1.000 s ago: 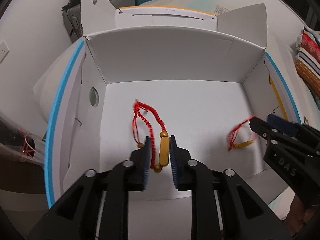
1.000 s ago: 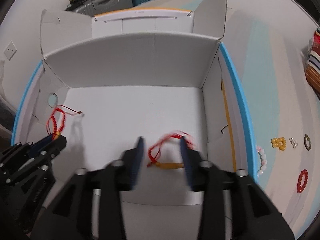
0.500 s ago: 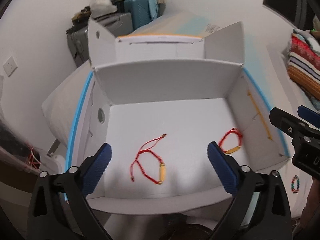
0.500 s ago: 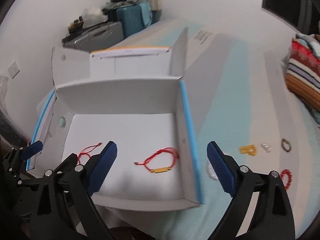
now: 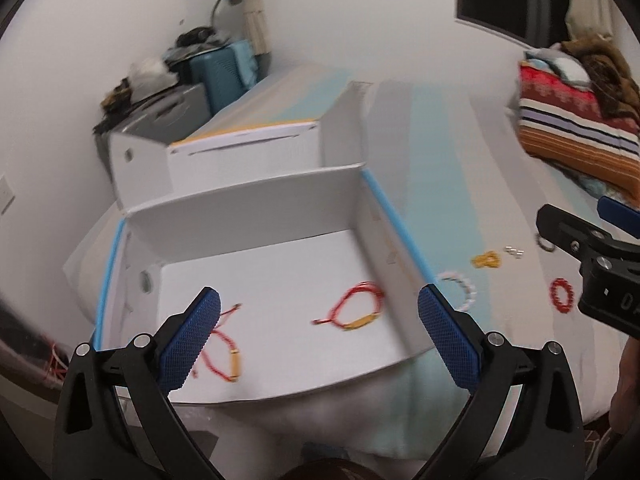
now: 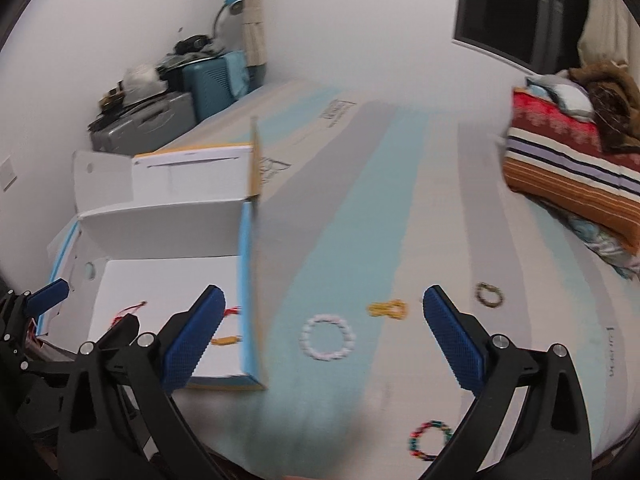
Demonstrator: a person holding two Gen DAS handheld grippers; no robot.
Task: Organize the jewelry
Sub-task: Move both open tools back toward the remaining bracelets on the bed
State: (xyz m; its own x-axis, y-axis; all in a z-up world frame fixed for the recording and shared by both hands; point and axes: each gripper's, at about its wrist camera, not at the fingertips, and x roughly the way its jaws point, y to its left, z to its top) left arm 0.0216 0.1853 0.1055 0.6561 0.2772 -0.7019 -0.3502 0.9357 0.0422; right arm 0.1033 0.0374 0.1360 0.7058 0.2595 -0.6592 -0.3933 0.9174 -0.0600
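Receptacle: open white cardboard box with blue-edged walls (image 5: 394, 236), standing on the striped pale-blue and grey bed surface (image 6: 360, 208).
Stowed, item one: red cord bracelet with a gold tube bead (image 5: 354, 312), lying flat on the box floor toward the right wall.
Stowed, item two: second red cord bracelet with a gold tube bead (image 5: 226, 354), on the box floor near the left front corner, partly hidden behind a tong pad.
Outstanding, on the bed: white beaded bracelet (image 6: 328, 338) just beside the box's right wall; yellow-gold charm piece (image 6: 388, 309); dark green beaded ring (image 6: 489, 294); multicoloured beaded bracelet (image 6: 430, 440); red beaded bracelet (image 5: 561, 295); small silver pieces (image 5: 515, 251), too small to identify.
Left tongs (image 5: 318, 336): spread wide, holding nothing, above the front of the box.
Right tongs (image 6: 324, 336): spread wide, holding nothing, over the bed with the white beaded bracelet between the pads' line of sight.
Progress, as judged: two pieces in, six groups out; well under half complete.
Next item, as judged: the white beaded bracelet, nearest to the right tongs.
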